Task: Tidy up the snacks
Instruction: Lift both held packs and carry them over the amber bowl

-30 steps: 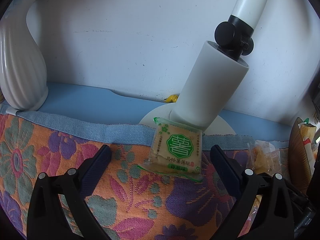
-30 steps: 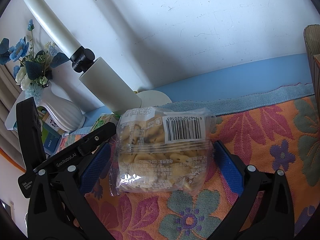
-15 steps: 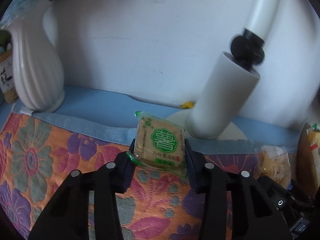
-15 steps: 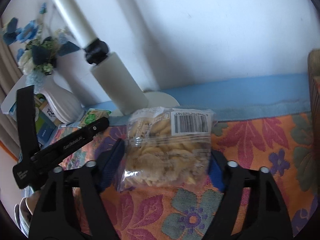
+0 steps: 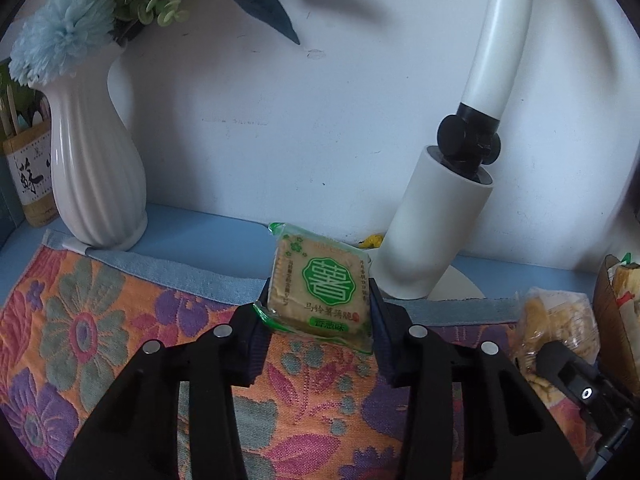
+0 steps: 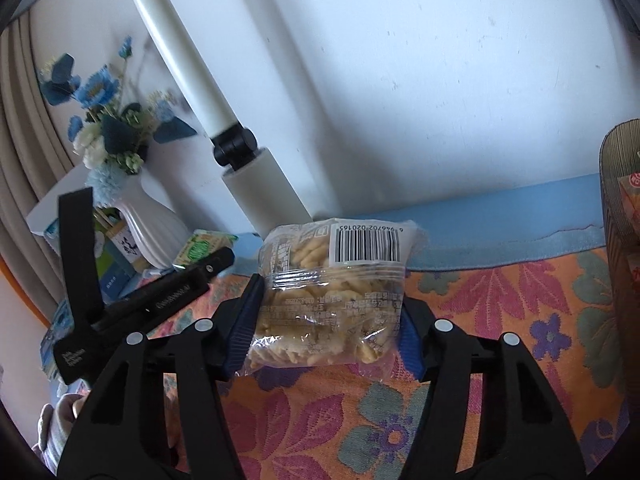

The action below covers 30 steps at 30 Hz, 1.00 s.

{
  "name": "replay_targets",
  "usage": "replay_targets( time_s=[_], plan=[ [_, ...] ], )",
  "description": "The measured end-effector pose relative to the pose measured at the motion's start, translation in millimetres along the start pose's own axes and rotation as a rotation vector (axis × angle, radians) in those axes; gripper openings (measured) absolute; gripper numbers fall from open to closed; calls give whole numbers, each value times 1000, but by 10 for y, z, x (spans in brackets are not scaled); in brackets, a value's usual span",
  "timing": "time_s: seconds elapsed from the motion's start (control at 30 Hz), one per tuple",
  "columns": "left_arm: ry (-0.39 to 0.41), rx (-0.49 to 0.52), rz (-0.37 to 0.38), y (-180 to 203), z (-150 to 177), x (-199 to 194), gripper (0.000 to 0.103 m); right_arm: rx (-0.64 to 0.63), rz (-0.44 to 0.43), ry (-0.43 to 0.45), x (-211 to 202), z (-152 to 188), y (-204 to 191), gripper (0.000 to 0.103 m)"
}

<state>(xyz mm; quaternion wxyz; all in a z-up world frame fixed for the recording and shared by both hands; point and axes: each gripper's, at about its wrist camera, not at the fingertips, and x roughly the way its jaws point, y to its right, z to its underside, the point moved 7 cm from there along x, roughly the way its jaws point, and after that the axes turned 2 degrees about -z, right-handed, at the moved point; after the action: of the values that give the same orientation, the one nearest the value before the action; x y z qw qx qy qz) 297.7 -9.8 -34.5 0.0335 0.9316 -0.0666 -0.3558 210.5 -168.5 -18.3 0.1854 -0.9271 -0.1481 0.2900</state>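
Floral orange woven tablecloth (image 5: 100, 340) lay below: left gripper (image 5: 318, 320) pinched a square green-labelled cracker packet (image 5: 320, 292), right gripper (image 6: 326, 320) was closing on a clear crinkly biscuit bag (image 6: 332, 296), both seemingly lifted for sorting.

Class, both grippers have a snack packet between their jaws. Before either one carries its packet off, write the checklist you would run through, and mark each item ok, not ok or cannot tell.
1. Left gripper shut on the green-label cracker packet: ok.
2. Right gripper on the clear snack bag: ok, jaws closing on it.
3. Cracker packet clear of the floral cloth: ok, it stands raised.
4. Snack bag fully off the cloth: cannot tell.
5. White lamp base close behind the cracker packet: not ok, mind it.
6. Room in the brown basket: cannot tell.
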Motion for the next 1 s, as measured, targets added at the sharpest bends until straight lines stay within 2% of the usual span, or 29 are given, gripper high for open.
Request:
replay_targets(
  time_s=[0.17, 0.3, 0.47, 0.6, 0.77, 0.87, 1.0],
  plan=[
    [20, 11, -24, -27, 7, -33, 41, -1, -29, 57, -114, -51, -17, 61],
    [73, 18, -28, -27, 11, -139, 41, 2, -36, 100, -251, -113, -55, 60],
    [149, 69, -39, 74, 23, -472, 41, 30, -98, 185, -778, -457, -193, 60],
    [145, -2, 63, 220, -55, -815, 41, 3, -96, 246, -1260, -753, -217, 60],
    [193, 24, 170, 710, -315, -1281, 42, 33, -59, 288, -1781, -1010, 62, 60],
    [196, 29, 248, 942, -435, -1447, 42, 51, -31, 301, -2043, -1109, 298, 60],
    [137, 45, 391, 1438, -487, -1589, 42, 80, 27, 301, -2323, -1192, 675, 60]
  ],
)
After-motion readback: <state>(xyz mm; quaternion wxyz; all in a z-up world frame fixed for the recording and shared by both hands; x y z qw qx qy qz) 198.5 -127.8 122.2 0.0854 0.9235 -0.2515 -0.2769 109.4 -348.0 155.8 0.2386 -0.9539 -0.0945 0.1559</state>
